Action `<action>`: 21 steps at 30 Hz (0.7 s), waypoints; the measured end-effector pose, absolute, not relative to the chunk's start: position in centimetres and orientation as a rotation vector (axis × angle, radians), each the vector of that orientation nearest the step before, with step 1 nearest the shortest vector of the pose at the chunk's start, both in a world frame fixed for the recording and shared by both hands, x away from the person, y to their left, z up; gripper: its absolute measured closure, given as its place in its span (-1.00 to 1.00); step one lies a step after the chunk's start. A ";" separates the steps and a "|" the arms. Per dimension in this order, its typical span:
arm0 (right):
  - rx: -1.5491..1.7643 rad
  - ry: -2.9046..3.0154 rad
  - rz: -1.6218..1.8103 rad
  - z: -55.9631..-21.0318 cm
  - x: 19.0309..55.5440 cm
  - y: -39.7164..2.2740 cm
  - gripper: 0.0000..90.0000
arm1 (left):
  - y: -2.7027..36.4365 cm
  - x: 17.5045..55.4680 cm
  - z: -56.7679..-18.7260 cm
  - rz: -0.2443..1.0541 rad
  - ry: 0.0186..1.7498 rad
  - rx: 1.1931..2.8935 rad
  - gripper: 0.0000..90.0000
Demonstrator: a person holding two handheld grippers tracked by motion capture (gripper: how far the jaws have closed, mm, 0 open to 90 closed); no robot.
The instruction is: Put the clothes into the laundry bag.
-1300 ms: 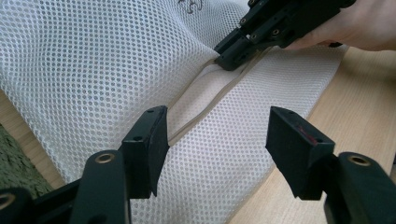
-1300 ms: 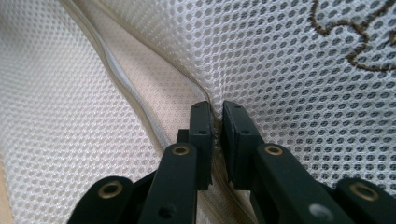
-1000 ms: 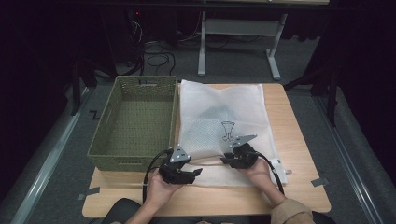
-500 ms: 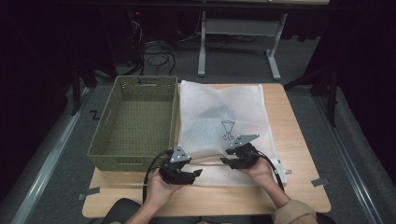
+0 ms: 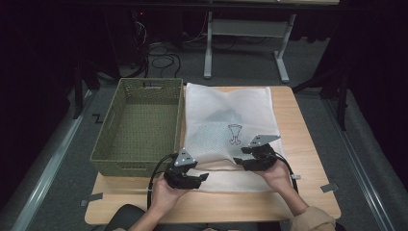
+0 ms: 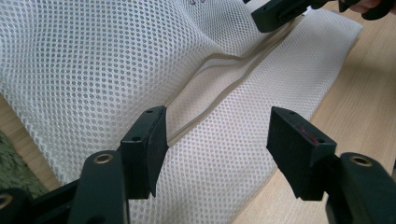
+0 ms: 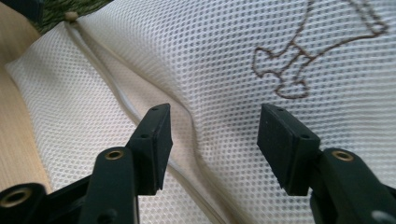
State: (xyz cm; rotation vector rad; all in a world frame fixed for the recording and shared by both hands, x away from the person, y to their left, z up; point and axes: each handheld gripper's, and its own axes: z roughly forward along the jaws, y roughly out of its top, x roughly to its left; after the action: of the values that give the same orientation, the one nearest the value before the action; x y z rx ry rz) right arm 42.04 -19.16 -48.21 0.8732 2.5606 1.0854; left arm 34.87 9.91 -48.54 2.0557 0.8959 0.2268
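1. Two claws at the 6 o'clock end of a white mesh bag [image 5: 226, 120], spread flat on the wooden table [image 5: 294, 120], with a green woven basket [image 5: 144, 84] just beside it at 9 o'clock.
2. Left gripper [image 5: 199, 179] at about 7 o'clock of the bag: released, jaws apart on either side of the zip seam [image 6: 224, 79] in the left gripper view, pads not pressing on the cloth.
3. Right gripper [image 5: 240, 163] at about 5 o'clock of the bag: released too, jaws just opened wide. Mesh below the gap in the right gripper view, nothing pinched, the stitched brown emblem [image 7: 299, 60] toward 1 o'clock.
4. Likely handling: very light, wholly limp, no stiffness of its own. Bound to sag, fold and drag along the table if lifted by one point.
5. Open weave easy to snag on a pad corner. Grippy enough when pinched, but prone to slide as a sheet over the smooth wood when pushed.
6. Best hold, by judgement: the raised lip beside the zip, where the seam lifts off the layer beneath. Firmer and thicker than bare mesh.
7. Pinch one layer only, one claw on each side of the opening. Catching both layers would keep the mouth closed.
8. Lift slowly and evenly, both ends together, to avoid twisting.
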 end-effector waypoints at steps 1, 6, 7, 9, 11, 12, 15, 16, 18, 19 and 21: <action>0.881 2.547 1.086 -48.1 42.0 -19.4 -0.05 | 9.9 35.0 -48.6 0.221 0.900 2.058 -0.15; 0.925 2.509 1.117 -47.2 41.7 -20.4 -0.07 | 10.1 35.0 -48.5 0.228 0.908 2.048 -0.14; 0.919 2.514 1.109 -47.0 41.6 -20.5 -0.07 | 10.2 35.0 -48.5 0.229 0.907 2.045 -0.14; 0.905 2.512 1.110 -46.9 41.5 -20.8 -0.06 | 10.1 35.0 -48.5 0.225 0.909 2.044 -0.14; 0.900 2.512 1.107 -46.6 41.3 -21.1 -0.06 | 10.0 35.0 -48.6 0.222 0.910 2.050 -0.14; 0.900 2.504 1.121 -46.6 41.2 -21.2 -0.06 | 10.0 35.0 -48.6 0.223 0.908 2.052 -0.14; 0.910 2.508 1.125 -46.6 41.2 -21.6 -0.08 | 10.1 35.0 -48.5 0.223 0.908 2.048 -0.14; 0.911 2.508 1.118 -46.5 41.1 -21.7 -0.08 | 10.1 35.0 -48.5 0.224 0.910 2.048 -0.14; 0.915 2.508 1.120 -46.5 41.1 -21.9 -0.09 | 10.2 35.1 -48.5 0.217 0.911 2.039 -0.14; 0.920 2.511 1.113 -46.4 41.0 -22.0 -0.09 | 10.2 35.1 -48.5 0.211 0.911 2.038 -0.15; 0.915 2.499 1.129 -46.3 40.9 -22.2 -0.09 | 10.1 35.0 -48.4 0.210 0.907 2.040 -0.15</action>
State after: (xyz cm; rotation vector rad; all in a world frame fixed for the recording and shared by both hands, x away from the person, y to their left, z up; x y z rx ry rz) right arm 40.87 -22.22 -46.28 0.9146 2.4989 1.1286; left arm 35.03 10.14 -48.45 2.0400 0.9074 0.2100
